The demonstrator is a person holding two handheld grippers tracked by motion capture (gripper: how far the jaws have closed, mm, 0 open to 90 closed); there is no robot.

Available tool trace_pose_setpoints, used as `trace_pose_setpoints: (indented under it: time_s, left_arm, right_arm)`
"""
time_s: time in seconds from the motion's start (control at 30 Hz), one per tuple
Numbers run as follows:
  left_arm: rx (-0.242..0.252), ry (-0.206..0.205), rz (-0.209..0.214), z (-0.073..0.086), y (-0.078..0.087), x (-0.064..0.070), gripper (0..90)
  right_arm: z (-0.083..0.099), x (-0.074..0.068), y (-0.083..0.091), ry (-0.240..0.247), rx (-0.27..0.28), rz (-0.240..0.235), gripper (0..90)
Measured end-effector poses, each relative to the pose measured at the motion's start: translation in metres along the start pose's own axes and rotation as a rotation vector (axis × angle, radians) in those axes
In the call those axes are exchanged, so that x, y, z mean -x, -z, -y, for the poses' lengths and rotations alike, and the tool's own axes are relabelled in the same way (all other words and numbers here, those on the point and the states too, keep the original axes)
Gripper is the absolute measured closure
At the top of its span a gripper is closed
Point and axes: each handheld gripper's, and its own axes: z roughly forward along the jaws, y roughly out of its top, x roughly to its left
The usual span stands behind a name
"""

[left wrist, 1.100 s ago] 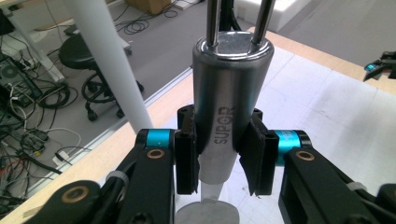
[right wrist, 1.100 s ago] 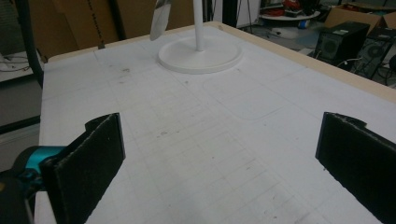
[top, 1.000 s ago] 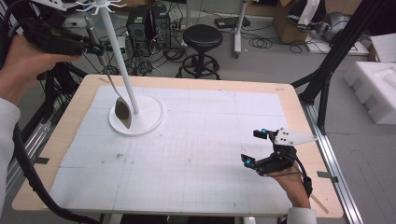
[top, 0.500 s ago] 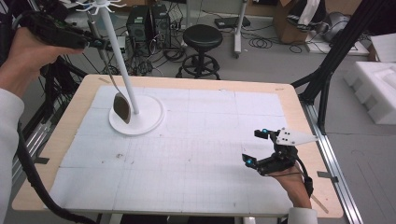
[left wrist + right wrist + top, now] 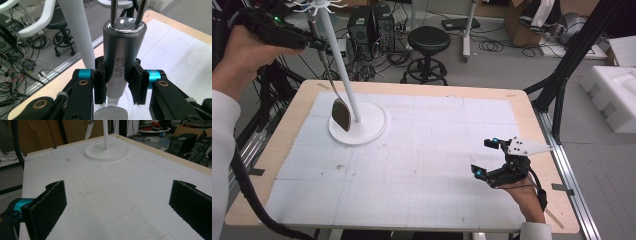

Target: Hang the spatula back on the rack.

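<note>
A kitchen utensil [image 5: 340, 114] with a steel handle [image 5: 122, 50] marked SUPOR hangs head down, its dark head above the white stand's round base [image 5: 369, 131]. My left gripper [image 5: 312, 42] is shut on the handle near its top, seen close up in the left gripper view [image 5: 117, 80]. The handle's wire loop reaches up toward the stand's white hooks [image 5: 37, 22], right beside the white pole [image 5: 343, 70]. My right gripper [image 5: 483, 157] rests low over the table's right front, open, nothing between its pads [image 5: 47, 205]. The base [image 5: 107, 151] lies far ahead of it.
The white gridded mat [image 5: 422, 165] covers the wooden table [image 5: 517, 97]. A black stool [image 5: 428, 40], computer cases and cables stand on the floor beyond the far edge. White foam blocks [image 5: 612, 95] lie on the floor at right.
My left gripper has lifted the utensil slightly, so its head has risen a little over the base. The right gripper has stayed put.
</note>
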Motion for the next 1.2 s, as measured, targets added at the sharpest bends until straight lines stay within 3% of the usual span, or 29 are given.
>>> trace_pose_setpoints:
  time_s: [0.43,0.47,0.5,0.53,0.57,0.6,0.7,0.73,0.77,0.83,0.87,0.93,0.97,1.0,1.03,1.07,1.13,1.2]
  left_arm:
    - [-0.03,0.022,-0.019,0.001,-0.013,-0.006,68.2]
    - [0.008,0.016,-0.032,0.005,-0.014,-0.005,67.4]
    - [0.008,0.016,-0.032,0.005,-0.014,-0.005,64.0]
    - [0.067,0.023,-0.015,0.007,-0.01,-0.006,57.1]
    - [0.067,0.023,-0.015,0.007,-0.01,-0.006,52.6]
    - [0.066,-0.015,-0.016,0.01,-0.006,-0.003,49.9]
    - [0.065,-0.039,0.0,0.015,-0.002,0.0,39.5]
    - [0.094,-0.061,0.005,0.019,0.002,0.002,39.5]
    - [0.145,-0.051,0.024,0.027,0.007,0.003,34.8]
    - [0.154,-0.05,0.021,0.031,0.009,0.004,22.9]
    - [0.162,-0.057,0.009,0.038,0.011,0.006,22.9]
    - [0.186,-0.073,0.031,0.053,0.016,0.011,15.6]
    - [0.186,-0.073,0.031,0.053,0.016,0.011,12.9]
    - [0.215,-0.084,0.039,0.065,0.019,0.016,11.2]
    - [0.215,-0.084,0.039,0.065,0.019,0.016,8.7]
    - [0.256,-0.089,0.045,0.079,0.022,0.021,4.8]
    - [0.262,-0.089,0.061,0.085,0.023,0.023,1.7]
    - [0.283,-0.095,0.091,0.105,0.022,0.032,1.7]
  right_arm:
    - [0.001,0.001,-0.001,0.002,0.004,-0.014,0.3]
    - [0.002,0.001,-0.001,0.001,0.002,-0.014,0.3]
    - [0.002,0.002,-0.001,0.0,0.002,-0.013,0.3]
    - [0.003,0.002,-0.001,0.004,0.005,-0.012,0.3]
    - [0.003,0.002,0.0,-0.001,0.002,-0.013,0.3]
    - [0.003,0.002,0.0,0.0,0.004,-0.012,0.3]
    - [0.003,0.003,0.002,-0.001,0.012,-0.012,0.2]
    - [0.003,0.003,0.002,-0.001,0.012,-0.012,0.2]
    - [0.003,0.003,0.002,-0.002,0.017,-0.009,0.2]
    - [0.003,0.003,0.003,0.0,0.017,-0.011,0.2]
    - [0.003,0.003,0.003,0.0,0.02,-0.011,0.2]
    - [0.002,0.002,0.003,-0.005,0.023,-0.01,0.3]
    - [0.002,0.002,0.003,-0.005,0.023,-0.01,0.3]
    - [0.002,0.001,0.003,0.0,0.027,-0.011,0.3]
    - [0.002,0.001,0.003,0.0,0.027,-0.011,0.3]
    - [0.001,0.0,0.002,0.001,0.025,-0.015,0.3]
    - [0.001,-0.001,0.002,0.002,0.03,-0.013,0.3]
    - [0.0,-0.002,0.002,0.002,0.033,-0.016,0.2]
